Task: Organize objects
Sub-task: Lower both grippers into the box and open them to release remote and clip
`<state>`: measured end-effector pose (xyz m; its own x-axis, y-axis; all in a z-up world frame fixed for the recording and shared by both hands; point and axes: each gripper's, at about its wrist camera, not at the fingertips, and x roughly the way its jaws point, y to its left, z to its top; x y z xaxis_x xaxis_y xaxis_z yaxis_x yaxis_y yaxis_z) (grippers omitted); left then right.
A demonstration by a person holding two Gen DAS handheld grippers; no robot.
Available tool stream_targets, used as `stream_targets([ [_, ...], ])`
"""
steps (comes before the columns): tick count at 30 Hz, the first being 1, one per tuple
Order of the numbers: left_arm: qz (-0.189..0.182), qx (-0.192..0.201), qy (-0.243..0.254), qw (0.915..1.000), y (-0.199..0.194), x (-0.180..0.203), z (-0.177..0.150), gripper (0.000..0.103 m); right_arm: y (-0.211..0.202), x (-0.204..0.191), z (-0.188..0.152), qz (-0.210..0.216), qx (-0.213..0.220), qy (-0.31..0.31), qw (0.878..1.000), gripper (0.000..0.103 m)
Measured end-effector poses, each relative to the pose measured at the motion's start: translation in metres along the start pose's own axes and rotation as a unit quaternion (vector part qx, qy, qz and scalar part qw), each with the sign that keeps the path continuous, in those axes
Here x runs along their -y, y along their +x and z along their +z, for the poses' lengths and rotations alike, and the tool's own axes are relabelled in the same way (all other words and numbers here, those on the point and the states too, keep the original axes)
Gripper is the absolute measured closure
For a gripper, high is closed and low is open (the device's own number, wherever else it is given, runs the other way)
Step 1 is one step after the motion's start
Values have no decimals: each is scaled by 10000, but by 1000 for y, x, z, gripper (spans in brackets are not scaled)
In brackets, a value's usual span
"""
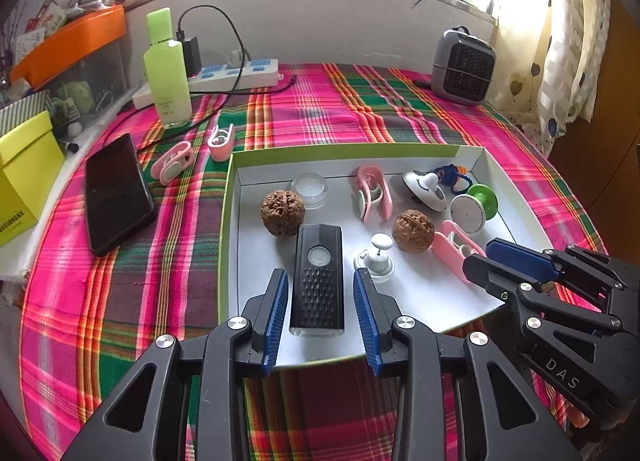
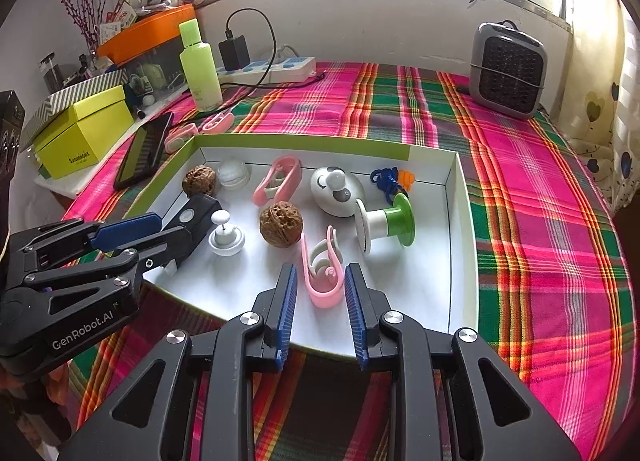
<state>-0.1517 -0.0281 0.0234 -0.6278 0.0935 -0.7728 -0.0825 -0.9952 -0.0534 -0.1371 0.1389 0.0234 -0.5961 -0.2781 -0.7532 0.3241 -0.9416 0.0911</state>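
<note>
Two grippers over the white tray on the plaid worktop. Left gripper: jaws released, blue pads either side of the black light with gaps visible, no contact. The light lies flat in the tray at lower centre of the left wrist view, long axis running bottom to top of frame, clear lens end toward the camera. Right gripper: jaws straddle the pink clip; contact with the pads cannot be told. The clip's long axis runs up-frame, closed bend nearest the camera.
</note>
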Motion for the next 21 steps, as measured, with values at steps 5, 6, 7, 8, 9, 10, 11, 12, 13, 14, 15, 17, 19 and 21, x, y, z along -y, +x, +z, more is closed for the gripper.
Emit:
stream_targets([
  [5,54,186,-16,9998,-14,2,-6,71,-15,-5,-5,-82,245,-43,9997,77],
  [6,132,266,20,9996,-18,4,-8,71,-18,-6,-6,-89,290,-41,9995,77],
  [7,206,355,83,9991,-22,6,-9,71,-22,-7,-8,-91,341,-35,9994,77],
  [8,223,406,96,9989,-26,6,-11,71,-25,-8,-8,-92,371,-38,9993,77],
  [9,171,409,65,9990,-29,6,-12,71,-29,-9,-10,-91,408,-49,9991,77],
  [10,123,398,30,9991,-30,5,-13,71,-31,-10,-11,-97,430,-56,9990,77],
  [11,139,405,14,9991,-33,5,-15,71,-34,-12,-13,-106,450,-59,9989,77],
  [12,145,413,5,9990,-35,4,-17,71,-36,-13,-15,-110,462,-67,9988,77],
  [13,126,409,-4,9991,-36,5,-19,71,-39,-15,-18,-126,472,-77,9988,77],
  [14,111,405,-24,9991,-38,5,-21,71,-41,-16,-20,-131,471,-78,9988,76],
  [15,99,397,-37,9992,-39,5,-24,71,-43,-17,-23,-128,464,-77,9988,76],
  [17,150,418,-24,9990,-43,8,-30,71,-46,-19,-29,-125,459,-65,9988,76],
  [19,163,413,-18,9990,-46,9,-37,71,-49,-21,-34,-124,457,-43,9989,76],
  [21,148,383,-43,9991,-49,9,-44,71,-51,-21,-41,-135,438,-13,9989,68],
])
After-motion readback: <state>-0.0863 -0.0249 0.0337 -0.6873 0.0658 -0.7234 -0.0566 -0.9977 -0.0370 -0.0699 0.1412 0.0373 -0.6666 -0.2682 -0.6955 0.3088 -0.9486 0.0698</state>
